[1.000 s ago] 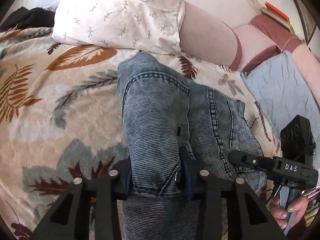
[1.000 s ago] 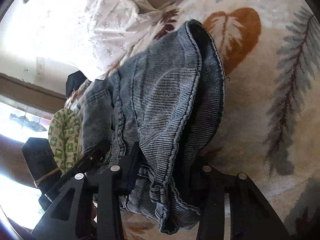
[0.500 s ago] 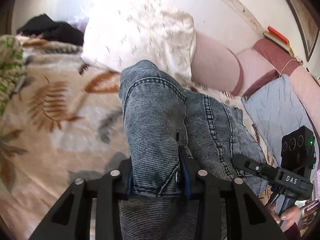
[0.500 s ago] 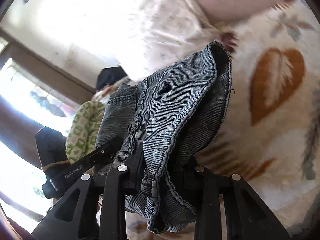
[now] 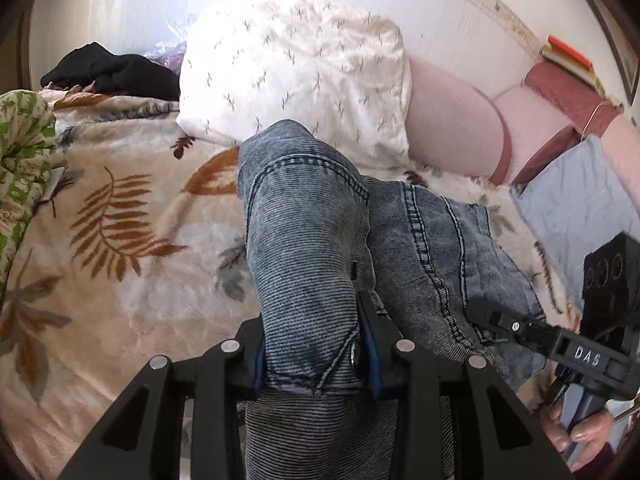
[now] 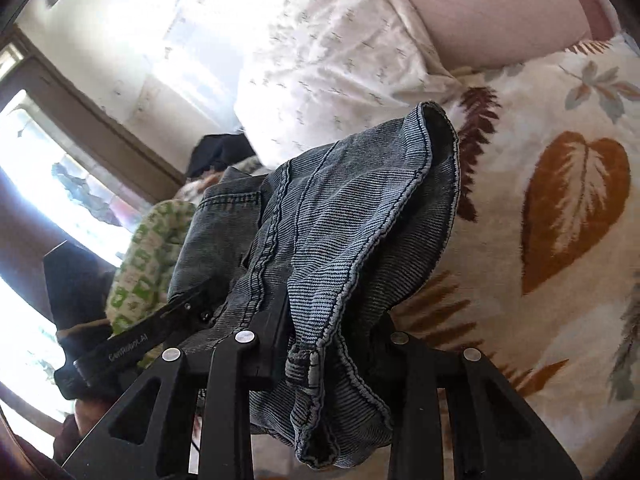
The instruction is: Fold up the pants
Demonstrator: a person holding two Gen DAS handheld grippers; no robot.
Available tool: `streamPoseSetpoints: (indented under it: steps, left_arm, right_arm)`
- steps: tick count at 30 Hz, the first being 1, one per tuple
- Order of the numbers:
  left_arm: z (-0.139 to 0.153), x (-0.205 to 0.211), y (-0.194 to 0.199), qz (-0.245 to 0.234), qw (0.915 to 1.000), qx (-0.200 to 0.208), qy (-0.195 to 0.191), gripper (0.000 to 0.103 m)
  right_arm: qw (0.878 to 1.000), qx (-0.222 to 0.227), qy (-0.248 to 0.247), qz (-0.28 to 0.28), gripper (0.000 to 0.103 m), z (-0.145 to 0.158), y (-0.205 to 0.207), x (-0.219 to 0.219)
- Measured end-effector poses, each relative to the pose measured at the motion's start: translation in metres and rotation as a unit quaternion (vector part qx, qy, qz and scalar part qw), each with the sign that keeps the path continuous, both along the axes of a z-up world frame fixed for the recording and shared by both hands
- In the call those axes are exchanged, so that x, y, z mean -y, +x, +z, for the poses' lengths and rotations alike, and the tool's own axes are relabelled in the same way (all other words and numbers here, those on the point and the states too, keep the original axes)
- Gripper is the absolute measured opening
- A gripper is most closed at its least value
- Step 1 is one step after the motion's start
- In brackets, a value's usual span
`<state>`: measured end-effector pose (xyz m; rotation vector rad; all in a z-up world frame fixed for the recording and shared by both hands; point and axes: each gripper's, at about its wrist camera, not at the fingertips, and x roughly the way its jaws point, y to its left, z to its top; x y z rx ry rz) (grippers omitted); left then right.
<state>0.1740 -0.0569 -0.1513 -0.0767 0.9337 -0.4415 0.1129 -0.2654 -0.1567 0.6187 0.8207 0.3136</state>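
The left gripper point(image 5: 314, 360) pinches a thick bunch of the jeans point(image 5: 308, 248) at the waistband, its fingers pressed against the denim on both sides — the cloth held up above the leaf-patterned blanket point(image 5: 120, 240). The right gripper point(image 6: 320, 344) clamps another gathered edge of the jeans beside it, with a white pillow point(image 5: 296, 80) beyond.

Your pants point(image 5: 304, 248) are grey-blue washed denim with dark stitched seams, bunched up and lifted, filling the centre of the left wrist frame down to the bottom edge. In the right wrist view they point(image 6: 340, 240) drape in loose folds, hem flopping at bottom centre.
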Motion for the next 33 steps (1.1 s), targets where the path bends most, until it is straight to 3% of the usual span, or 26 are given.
streamPoseSetpoints:
  steps: [4,7,9,11,12,15,17,20,26,33]
  left_arm:
    - [-0.021,0.009,0.004,0.003,0.9995,-0.016,0.026,0.04]
    - [-0.035,0.014,0.004,0.008,0.9979,-0.006,0.064,0.051]
    - [-0.041,0.019,0.004,0.007,0.9942,0.011,0.107,0.068]
    - [-0.046,0.021,0.003,0.01,0.9905,0.023,0.135,0.074]
    - [-0.045,0.021,0.003,0.013,0.9895,0.029,0.141,0.077]
    - [-0.035,0.021,-0.004,0.013,0.9863,0.049,0.157,0.077]
    - [-0.025,0.024,-0.014,0.008,0.9791,0.079,0.187,0.077]
    - [-0.001,0.028,-0.034,0.011,0.9628,0.144,0.228,0.078]
    - [0.057,0.012,-0.076,0.047,0.9543,0.208,0.209,0.096]
    - [0.104,-0.003,-0.123,0.069,0.9471,0.243,0.197,0.1]
  right_arm:
    - [0.999,-0.037,-0.003,-0.011,0.029,-0.025,0.015,0.007]
    - [0.998,-0.066,-0.003,-0.019,0.036,-0.043,0.02,0.011]
    - [0.996,-0.082,-0.012,-0.022,0.046,-0.049,0.02,0.011]
    - [0.993,-0.11,-0.019,-0.035,0.062,-0.058,0.021,0.013]
    - [0.993,-0.11,-0.009,-0.038,0.063,-0.061,0.02,0.016]
    - [0.993,-0.108,-0.027,-0.034,0.067,-0.054,0.019,0.014]
    - [0.992,-0.106,-0.06,-0.036,0.074,-0.044,0.016,0.011]
    - [0.991,-0.084,-0.096,-0.042,0.074,-0.026,0.01,0.01]
    - [0.989,0.002,-0.131,-0.067,0.074,0.02,-0.023,0.015]
    - [0.973,0.096,-0.196,-0.071,0.076,0.059,-0.078,-0.007]
